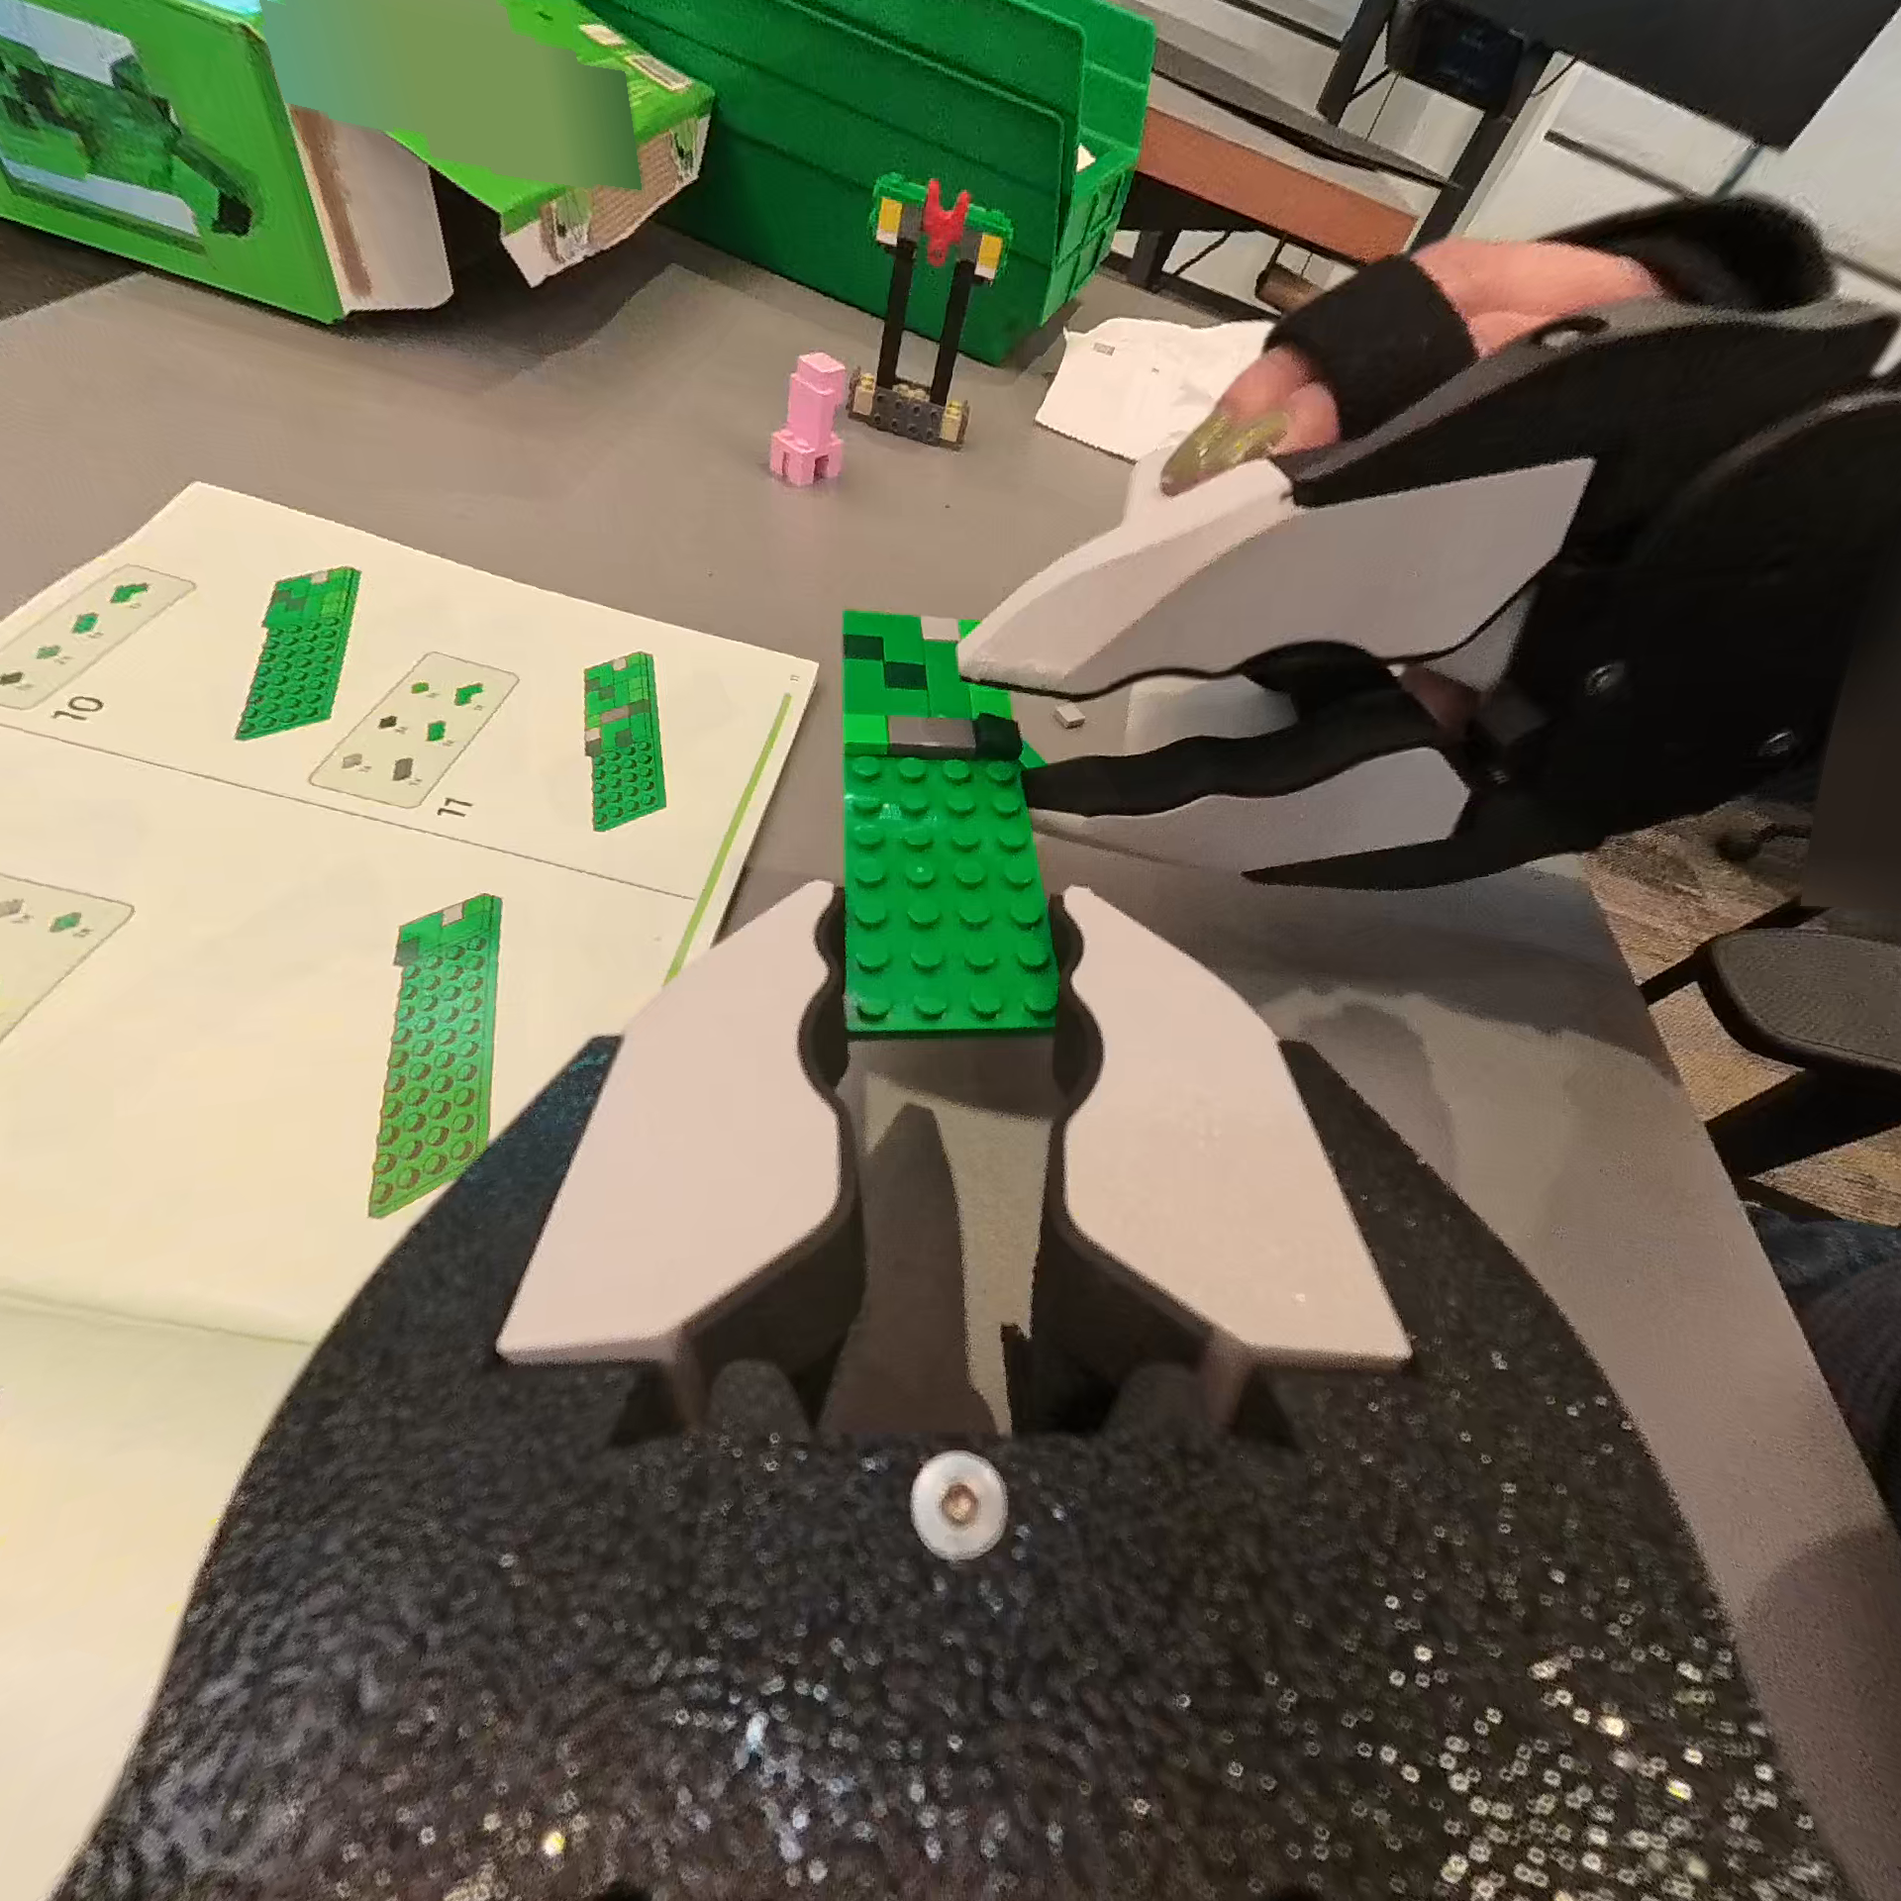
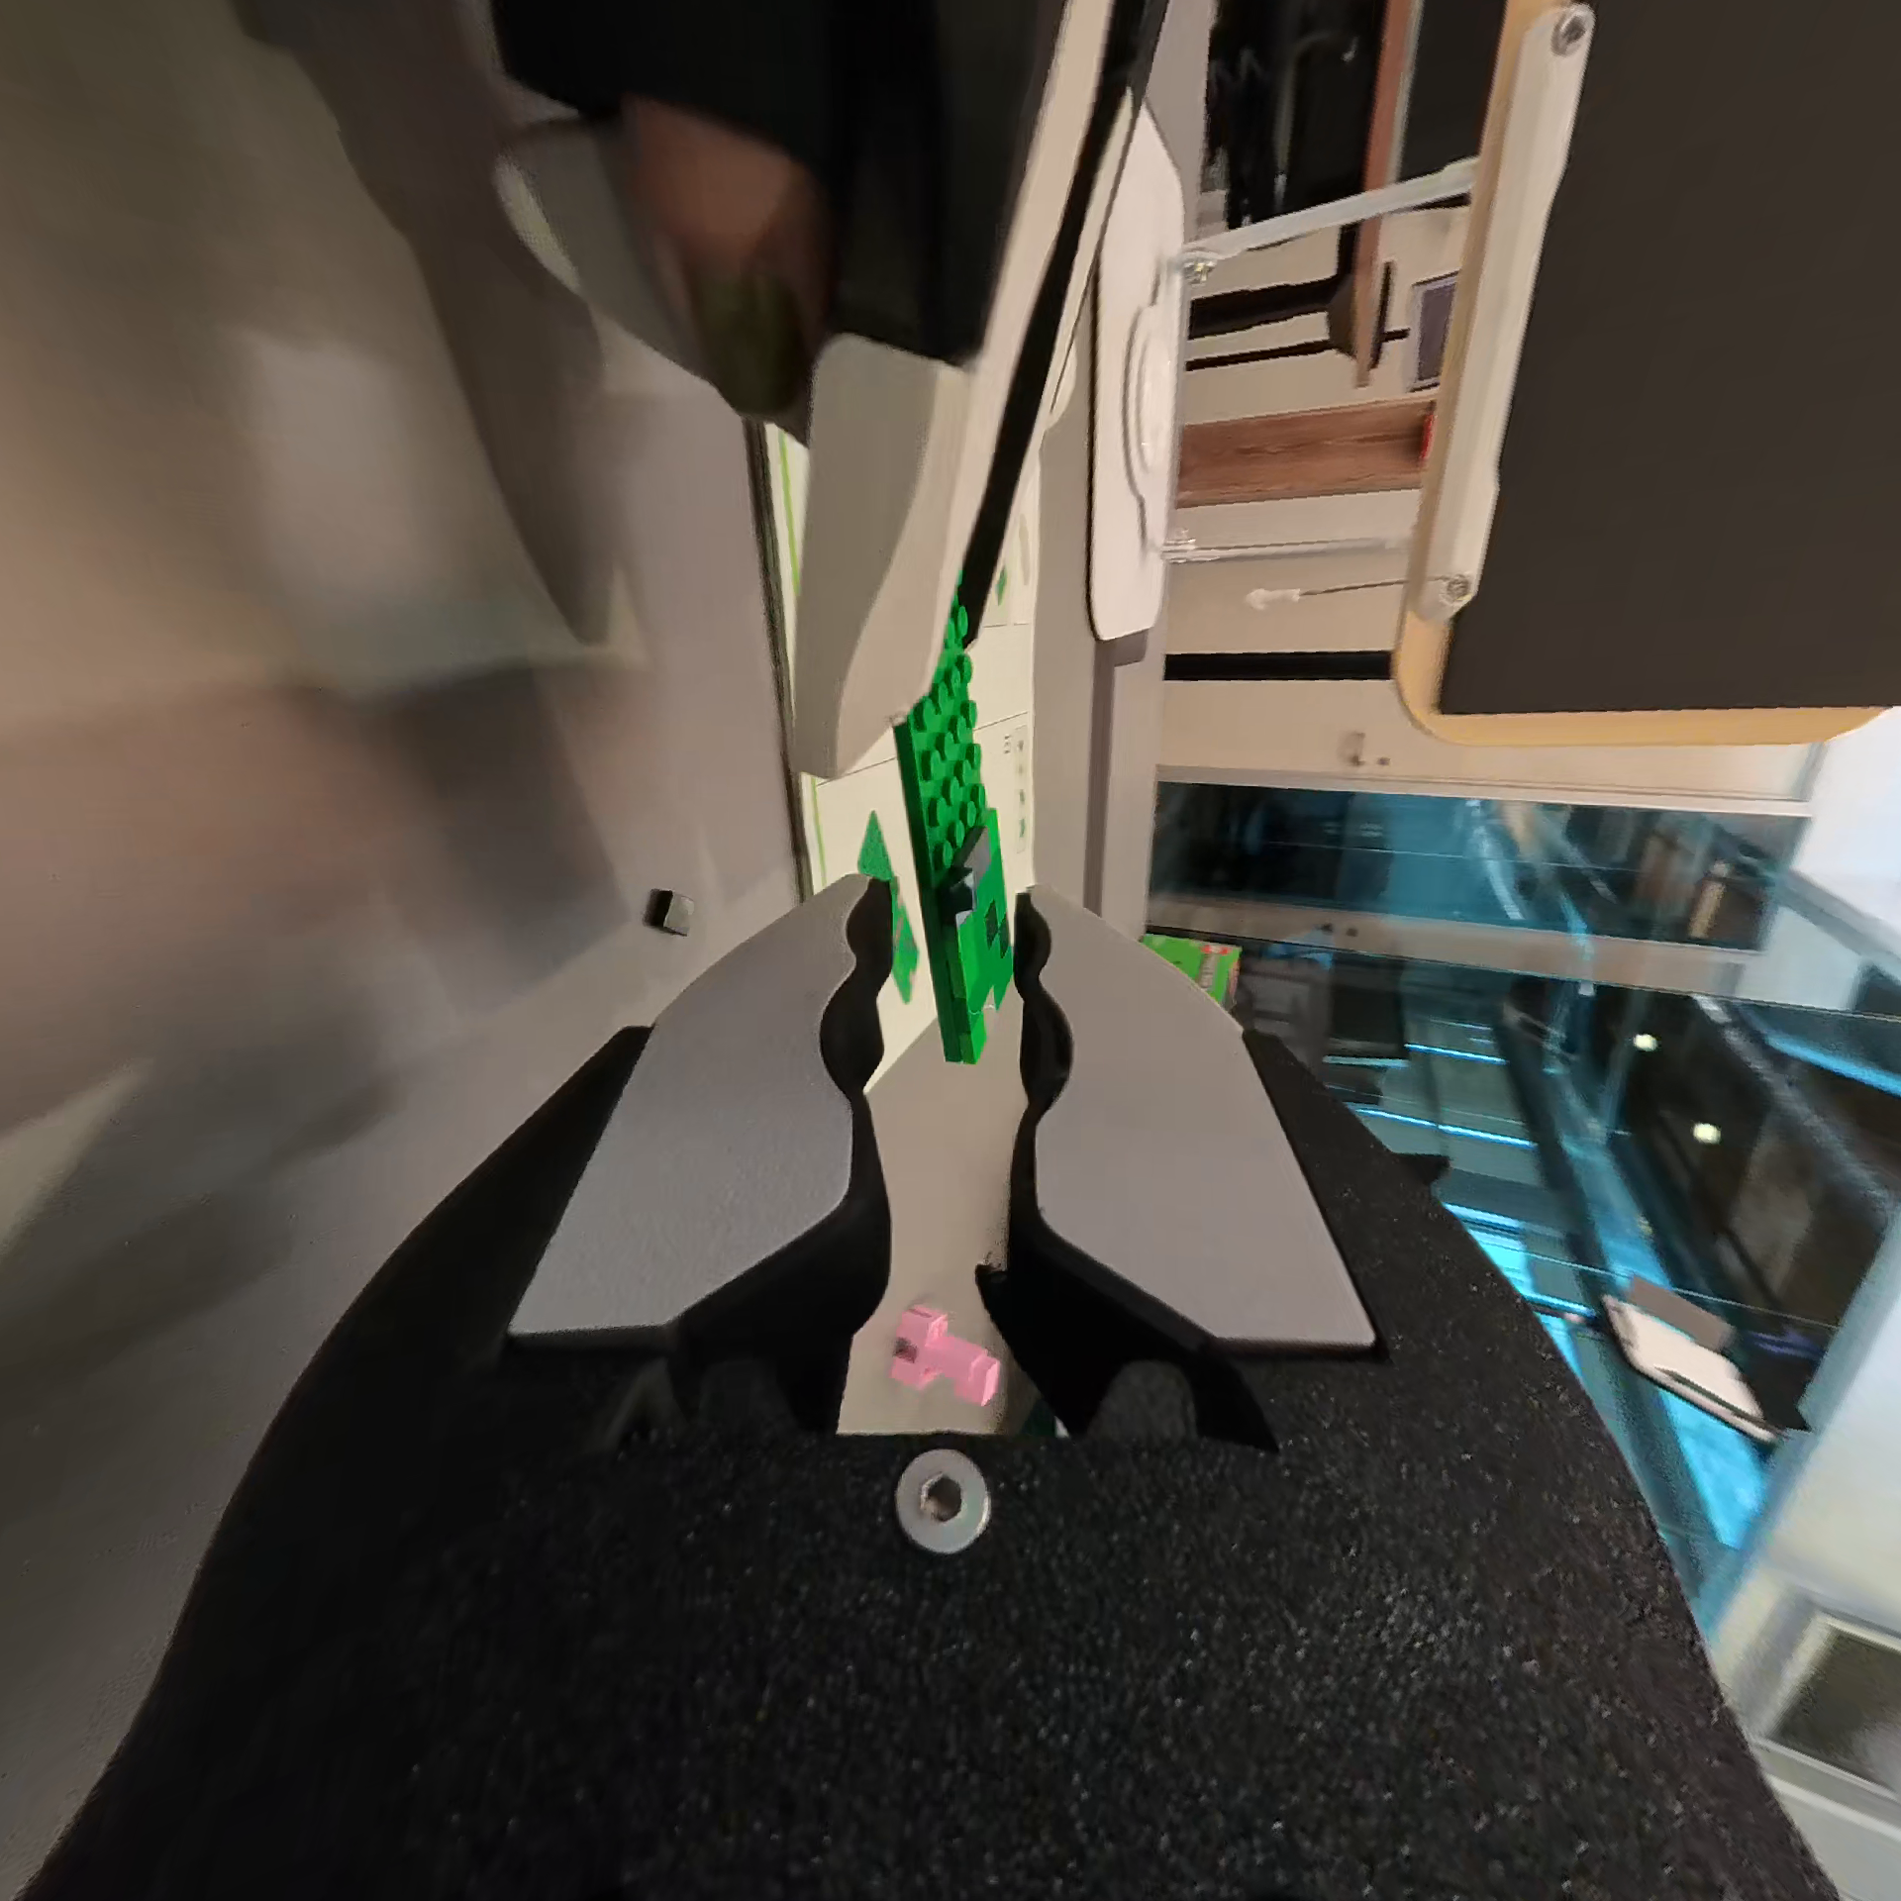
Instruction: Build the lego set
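The open instruction booklet (image 1: 309,926) carries the only clear print: large black step numbers beside its build diagrams, and tiny part counts in the grey inset panels. The green boxes (image 1: 206,237) and a white sheet (image 1: 1132,391) bear print too small or blurred to read.

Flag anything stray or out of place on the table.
One small grey piece lies loose on the table, right of the green plate, apart from the build. Nothing else stands out.

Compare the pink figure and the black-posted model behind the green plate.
The pink figure is short, blocky and one colour; the black-posted model is tall, with two black posts, a green top and a red piece. The figure stands directly on the table; the model has its own dark base. Both stand upright, side by side.
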### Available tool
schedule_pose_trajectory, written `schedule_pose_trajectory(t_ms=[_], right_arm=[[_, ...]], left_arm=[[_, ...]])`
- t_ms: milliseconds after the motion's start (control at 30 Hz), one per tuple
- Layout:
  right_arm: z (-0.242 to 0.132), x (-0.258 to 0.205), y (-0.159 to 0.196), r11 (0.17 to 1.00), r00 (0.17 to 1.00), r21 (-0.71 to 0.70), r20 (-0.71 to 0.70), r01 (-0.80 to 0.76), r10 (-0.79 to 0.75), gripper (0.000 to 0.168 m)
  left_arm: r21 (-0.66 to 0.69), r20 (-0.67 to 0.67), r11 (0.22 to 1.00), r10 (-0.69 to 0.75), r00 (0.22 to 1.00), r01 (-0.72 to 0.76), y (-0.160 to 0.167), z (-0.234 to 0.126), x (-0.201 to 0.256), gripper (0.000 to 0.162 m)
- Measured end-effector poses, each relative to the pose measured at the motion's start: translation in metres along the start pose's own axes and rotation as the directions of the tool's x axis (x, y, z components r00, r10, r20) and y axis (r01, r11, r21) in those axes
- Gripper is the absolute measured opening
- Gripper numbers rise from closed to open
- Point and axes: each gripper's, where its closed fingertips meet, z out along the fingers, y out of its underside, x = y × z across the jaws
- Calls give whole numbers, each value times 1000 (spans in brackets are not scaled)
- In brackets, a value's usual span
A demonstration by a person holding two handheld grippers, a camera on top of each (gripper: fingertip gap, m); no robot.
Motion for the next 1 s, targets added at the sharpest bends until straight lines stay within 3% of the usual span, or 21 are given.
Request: schedule_pose_trajectory(t_ms=[267, 467, 567, 667, 767, 900, 1000], right_arm=[[1, 2, -1, 991, 988, -23, -83, 129, -130, 9], [-6, -1, -1, 997, 997, 9, 32, 77, -77, 7], [-8, -5, -2, 996, 989, 50, 131, -74, 66, 6], [-12, -2, -1, 976, 965, 76, 180, -205, 189, 6], [-14, 0, 3, 980, 967, 65, 185, -189, 174, 6], [-18, -2, 1, 987, 974, 79, 188, -143, 126, 6], [-19, -5, 2, 988, 974, 77, 196, -134, 117, 6]], left_arm=[[12, -46, 999, -41, 998, 42, -2, -1, 2, 36], [-3, -98, 999, -33, 995, 33, 0, 1, 9, 37], [80, -115, 997, 2, 993, 7, -11, -3, 12, 37], [74, -103, 995, 67, 992, -59, -10, -2, 15, 40], [61, -111, 994, 101, 989, -95, -8, 0, 19, 46], [77, -202, 996, -16, 979, 33, -11, 0, 26, 54], [88, -193, 996, 10, 981, 7, -13, -3, 24, 53]])
